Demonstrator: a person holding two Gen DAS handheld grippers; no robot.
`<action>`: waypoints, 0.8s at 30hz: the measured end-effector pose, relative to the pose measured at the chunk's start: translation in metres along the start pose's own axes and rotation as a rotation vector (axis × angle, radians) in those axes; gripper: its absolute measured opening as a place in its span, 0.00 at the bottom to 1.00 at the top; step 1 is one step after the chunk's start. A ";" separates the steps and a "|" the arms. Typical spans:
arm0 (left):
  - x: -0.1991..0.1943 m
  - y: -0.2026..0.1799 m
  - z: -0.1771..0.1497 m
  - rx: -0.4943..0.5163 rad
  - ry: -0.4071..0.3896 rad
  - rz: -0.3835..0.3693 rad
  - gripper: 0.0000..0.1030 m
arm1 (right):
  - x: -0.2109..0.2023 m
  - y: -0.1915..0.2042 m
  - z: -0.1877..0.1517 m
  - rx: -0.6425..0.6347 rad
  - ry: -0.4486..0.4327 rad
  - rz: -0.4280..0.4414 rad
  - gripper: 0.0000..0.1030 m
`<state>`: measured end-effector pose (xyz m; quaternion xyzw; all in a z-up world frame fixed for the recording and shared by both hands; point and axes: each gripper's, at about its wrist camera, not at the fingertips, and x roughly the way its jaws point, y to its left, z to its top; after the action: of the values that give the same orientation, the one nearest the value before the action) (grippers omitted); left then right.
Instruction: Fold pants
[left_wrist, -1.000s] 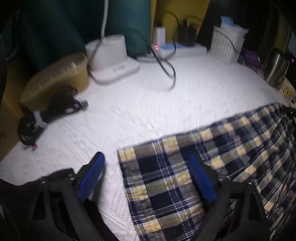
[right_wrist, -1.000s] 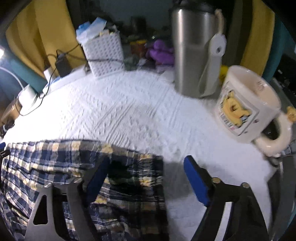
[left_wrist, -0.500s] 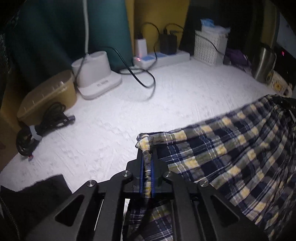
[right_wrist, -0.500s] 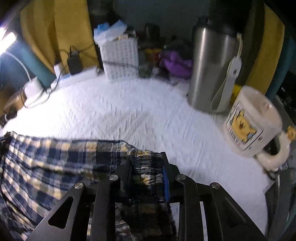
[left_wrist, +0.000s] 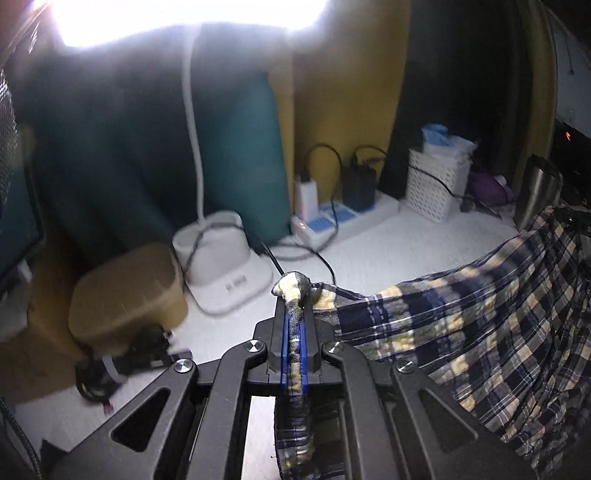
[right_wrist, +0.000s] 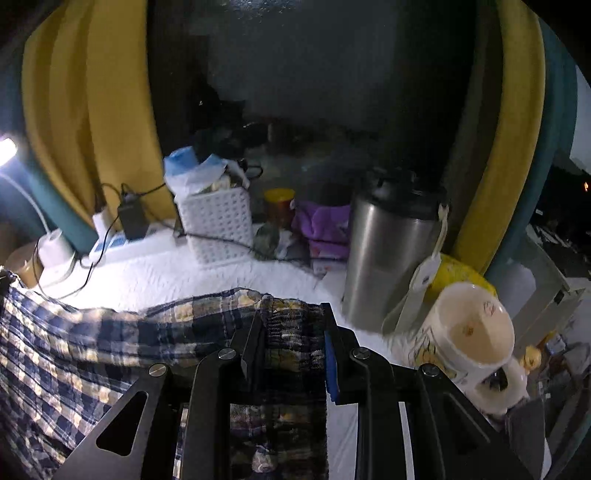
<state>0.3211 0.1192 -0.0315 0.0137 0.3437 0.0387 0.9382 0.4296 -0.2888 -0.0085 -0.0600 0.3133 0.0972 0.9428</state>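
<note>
The pants (left_wrist: 461, 332) are navy, white and yellow plaid. They hang stretched between my two grippers above the white table (left_wrist: 388, 240). My left gripper (left_wrist: 293, 317) is shut on one corner of the pants, with the cloth bunched between the blue pads. My right gripper (right_wrist: 291, 332) is shut on the other corner, a thick wad of the plaid cloth (right_wrist: 74, 350) between its fingers. In the left wrist view the cloth sags to the right towards the other gripper.
At the back stand a white lamp base (left_wrist: 221, 266) with cable, a power strip (left_wrist: 343, 218) with chargers, a white basket (right_wrist: 216, 221), a steel tumbler (right_wrist: 388, 258) and a cream mug (right_wrist: 465, 332). A tan box (left_wrist: 125, 295) and coiled cable sit at the left.
Both grippers closed on the pants' corners and have lifted them off the table. The cloth now hangs between them and the views tilt upward.
</note>
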 end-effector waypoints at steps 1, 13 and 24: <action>0.004 0.002 0.002 0.001 -0.004 0.001 0.03 | 0.005 0.001 0.002 -0.001 0.005 -0.001 0.25; 0.073 0.005 -0.033 0.008 0.151 0.025 0.08 | 0.072 0.001 -0.030 -0.002 0.162 -0.025 0.25; 0.017 0.035 -0.039 -0.073 0.176 0.004 0.41 | 0.019 -0.013 -0.035 -0.019 0.114 -0.055 0.76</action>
<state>0.3067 0.1556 -0.0701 -0.0232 0.4234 0.0543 0.9040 0.4276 -0.3049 -0.0470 -0.0831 0.3638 0.0708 0.9250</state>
